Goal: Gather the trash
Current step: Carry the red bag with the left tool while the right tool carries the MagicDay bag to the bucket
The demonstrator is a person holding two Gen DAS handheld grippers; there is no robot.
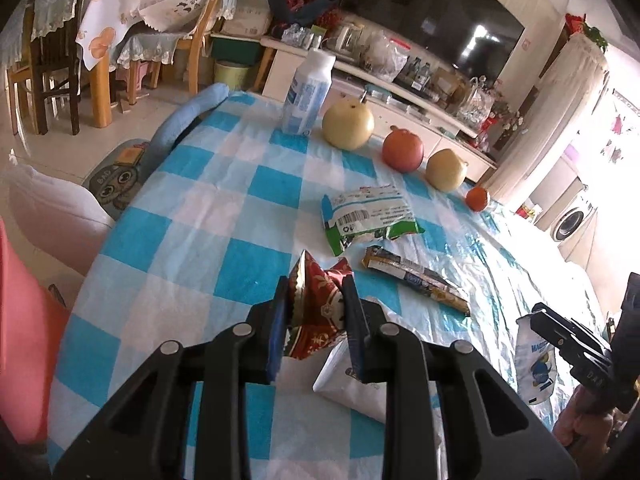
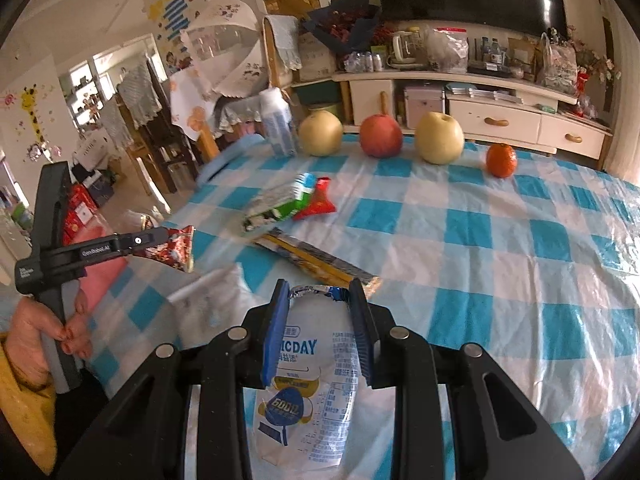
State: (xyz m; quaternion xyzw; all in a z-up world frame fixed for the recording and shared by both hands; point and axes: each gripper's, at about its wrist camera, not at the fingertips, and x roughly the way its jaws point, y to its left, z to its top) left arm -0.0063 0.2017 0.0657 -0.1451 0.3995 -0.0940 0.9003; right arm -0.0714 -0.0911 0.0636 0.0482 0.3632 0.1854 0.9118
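Left gripper [image 1: 316,312] clamps the red wrapper [image 1: 316,316]; right gripper [image 2: 320,320] clamps the white pouch [image 2: 308,384]. Both are above the checked table's [image 2: 500,248] near edge. 2 wrappers [image 1: 368,220] lie mid-table; right half is bare.

Red wrapper [image 1: 316,312] between fingers [image 1: 280,320]

white pouch [image 2: 308,376] — "ICDAY", "6000亿" | left gripper [image 2: 188,248] arm — "GenRobot.AI"
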